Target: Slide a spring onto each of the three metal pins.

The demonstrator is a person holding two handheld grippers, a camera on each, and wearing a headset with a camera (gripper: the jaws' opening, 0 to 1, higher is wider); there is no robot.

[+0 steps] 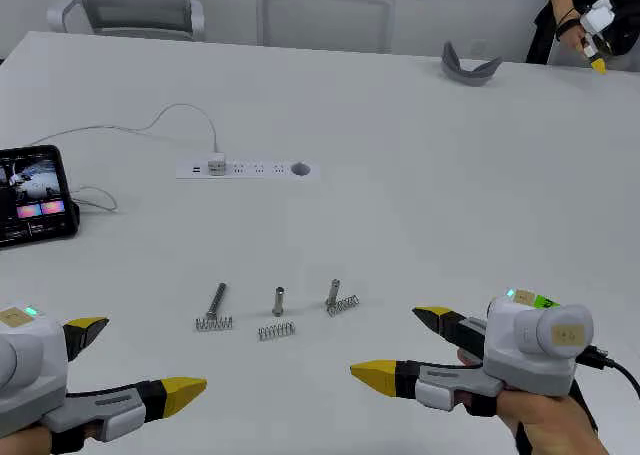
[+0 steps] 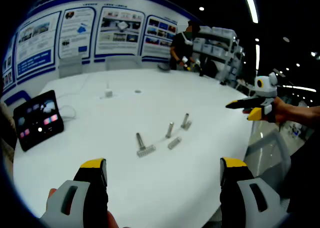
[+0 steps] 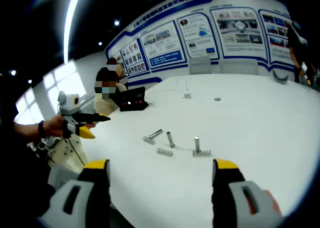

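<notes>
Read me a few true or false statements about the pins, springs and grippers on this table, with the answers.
1. The left gripper and the right gripper are both open and hold nothing. True.
2. The middle spring is threaded on the middle pin. False: it lies on the table just in front of the pin.
3. The tablet at the left has a lit screen. True.
4. The power strip lies between the middle pin and the grippers. False: it lies beyond the pin.

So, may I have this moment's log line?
left gripper open | right gripper open | three grey metal pins bare | three coil springs loose on white table
</notes>
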